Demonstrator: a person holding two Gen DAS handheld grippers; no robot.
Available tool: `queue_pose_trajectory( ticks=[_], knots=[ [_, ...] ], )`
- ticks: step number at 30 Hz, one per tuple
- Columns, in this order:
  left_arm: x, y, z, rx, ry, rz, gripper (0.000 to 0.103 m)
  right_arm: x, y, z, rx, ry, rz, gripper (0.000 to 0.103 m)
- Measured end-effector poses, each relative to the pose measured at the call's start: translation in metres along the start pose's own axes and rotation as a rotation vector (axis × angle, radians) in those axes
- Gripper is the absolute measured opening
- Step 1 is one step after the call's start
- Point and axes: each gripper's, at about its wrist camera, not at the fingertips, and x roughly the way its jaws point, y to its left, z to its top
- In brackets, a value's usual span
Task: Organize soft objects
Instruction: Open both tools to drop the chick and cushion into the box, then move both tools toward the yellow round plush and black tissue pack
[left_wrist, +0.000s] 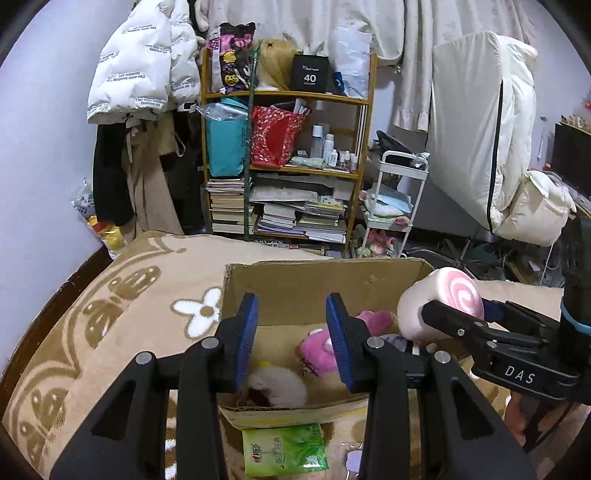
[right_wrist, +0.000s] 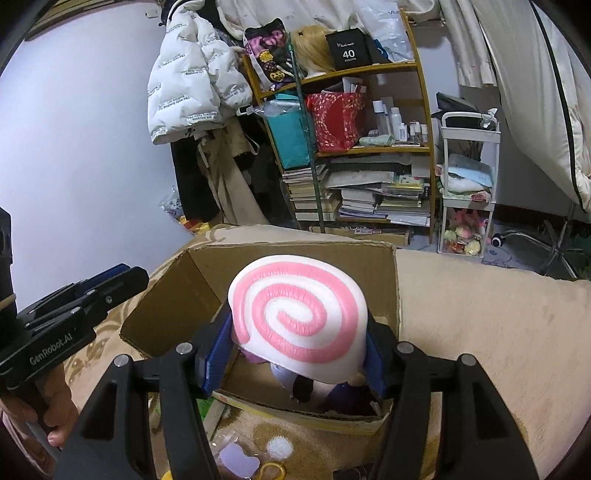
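An open cardboard box (left_wrist: 314, 284) stands on a beige patterned blanket (left_wrist: 122, 314). Inside lie a pink plush (left_wrist: 317, 349) and a white fluffy plush (left_wrist: 280, 387). My right gripper (right_wrist: 299, 326) is shut on a round white soft toy with a pink swirl (right_wrist: 299, 314) and holds it over the box (right_wrist: 384, 280), above a purple plush (right_wrist: 347, 400). The left wrist view shows that swirl toy (left_wrist: 443, 302) at the box's right side. My left gripper (left_wrist: 291, 301) hangs over the box's near left part, jaws drawn in to their narrowest with nothing between them.
A green tissue pack (left_wrist: 284, 450) lies on the blanket in front of the box. Behind stand a crowded wooden shelf (left_wrist: 288, 170), a white trolley (left_wrist: 391, 206) and hanging coats (left_wrist: 140, 74). A hand (right_wrist: 55, 398) grips the left gripper's handle.
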Motion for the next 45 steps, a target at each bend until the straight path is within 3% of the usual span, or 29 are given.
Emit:
queue_pose_trajectory(
  ticks=[5,7,19,22,35,45],
  knots=[
    [0.001,-0.004,-0.003,0.014,0.026,0.016,0.038,0.001,-0.002,-0.001,0.012,0.014,0.000,0.071],
    [-0.001,-0.003,-0.004,0.010,0.036,0.024,0.051,-0.001,-0.003,-0.002,0.021,0.016,0.003,0.073],
    [-0.024,0.001,-0.012,-0.028,0.043,0.066,0.091,-0.027,-0.011,0.003,0.078,-0.039,0.005,0.103],
    [-0.033,0.000,-0.015,-0.028,0.040,0.090,0.098,-0.035,-0.014,0.005,0.093,-0.039,0.004,0.103],
    [-0.066,-0.013,-0.032,-0.038,0.114,0.097,0.100,-0.076,-0.019,-0.008,0.109,-0.008,-0.040,0.103],
    [-0.090,-0.025,-0.047,-0.028,0.153,0.097,0.100,-0.100,-0.014,-0.026,0.108,0.019,-0.028,0.103]
  ],
)
